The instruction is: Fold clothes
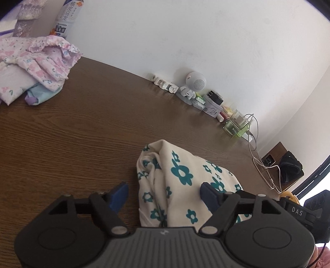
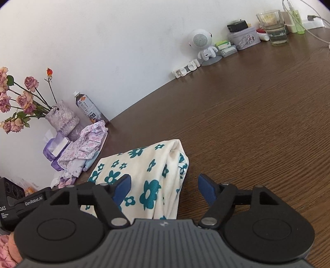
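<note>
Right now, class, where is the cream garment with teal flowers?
The cream garment lies on the brown table, directly ahead of both grippers in both wrist views, apart from the pink clothes pile by the wall.

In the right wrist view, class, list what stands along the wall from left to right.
Dried roses in a vase → drink bottle → white clips → round-headed robot figure → lavender tin → glass jar → green spray bottle.
</note>
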